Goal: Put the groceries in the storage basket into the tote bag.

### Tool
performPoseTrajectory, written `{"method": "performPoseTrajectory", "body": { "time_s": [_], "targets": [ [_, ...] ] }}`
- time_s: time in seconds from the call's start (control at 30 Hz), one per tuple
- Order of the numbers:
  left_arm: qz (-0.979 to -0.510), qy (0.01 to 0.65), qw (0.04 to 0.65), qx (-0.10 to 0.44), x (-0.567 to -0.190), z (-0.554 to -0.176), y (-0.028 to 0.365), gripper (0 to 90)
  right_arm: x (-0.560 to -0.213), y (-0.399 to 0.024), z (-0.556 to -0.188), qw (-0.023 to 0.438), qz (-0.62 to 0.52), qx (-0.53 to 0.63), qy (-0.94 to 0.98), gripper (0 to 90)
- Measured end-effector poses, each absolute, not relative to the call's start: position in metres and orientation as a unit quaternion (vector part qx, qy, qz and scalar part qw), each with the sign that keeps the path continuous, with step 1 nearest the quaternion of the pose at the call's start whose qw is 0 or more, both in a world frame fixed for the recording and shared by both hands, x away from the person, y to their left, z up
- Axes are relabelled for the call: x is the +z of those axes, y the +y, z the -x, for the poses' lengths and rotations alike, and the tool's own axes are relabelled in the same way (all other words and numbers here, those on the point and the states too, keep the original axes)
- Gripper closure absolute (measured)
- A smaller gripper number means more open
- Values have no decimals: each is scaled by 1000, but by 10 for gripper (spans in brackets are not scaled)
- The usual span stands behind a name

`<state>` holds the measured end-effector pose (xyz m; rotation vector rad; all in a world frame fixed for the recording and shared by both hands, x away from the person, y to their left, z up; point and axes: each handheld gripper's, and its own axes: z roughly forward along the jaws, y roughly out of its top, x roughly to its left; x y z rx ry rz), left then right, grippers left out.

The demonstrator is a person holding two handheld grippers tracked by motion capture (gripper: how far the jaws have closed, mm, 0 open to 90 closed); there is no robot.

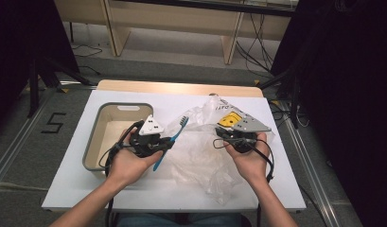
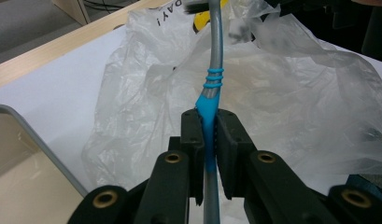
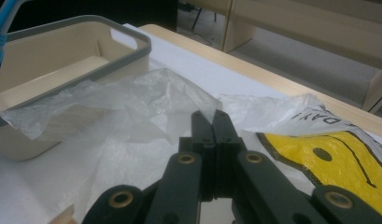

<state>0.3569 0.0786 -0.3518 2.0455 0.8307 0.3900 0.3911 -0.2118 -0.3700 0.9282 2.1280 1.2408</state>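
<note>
Toothbrush [image 2: 210, 100] clamped by its blue-grey handle in left gripper [image 2: 207, 126], bristle head raised over crumpled plastic bag [image 1: 203, 156], right gripper [image 3: 213, 122] pinching a fold of that bag, beige bin [image 1: 102, 142] at left on white table [image 1: 77, 175]

left tool [image 2: 205, 140]: black jaws, brass rivets, grey plate | right tool [image 3: 212, 140]: same | black cables | bare forearms
</note>
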Motion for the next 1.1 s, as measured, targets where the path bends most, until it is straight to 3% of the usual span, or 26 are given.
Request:
{"method": "performPoseTrajectory", "body": {
  "time_s": [1.1],
  "targets": [
    [-849,321,398,138,-380,-357,49,815,-368,-212,-389,251,-340,461,780,900]
  ]
}}
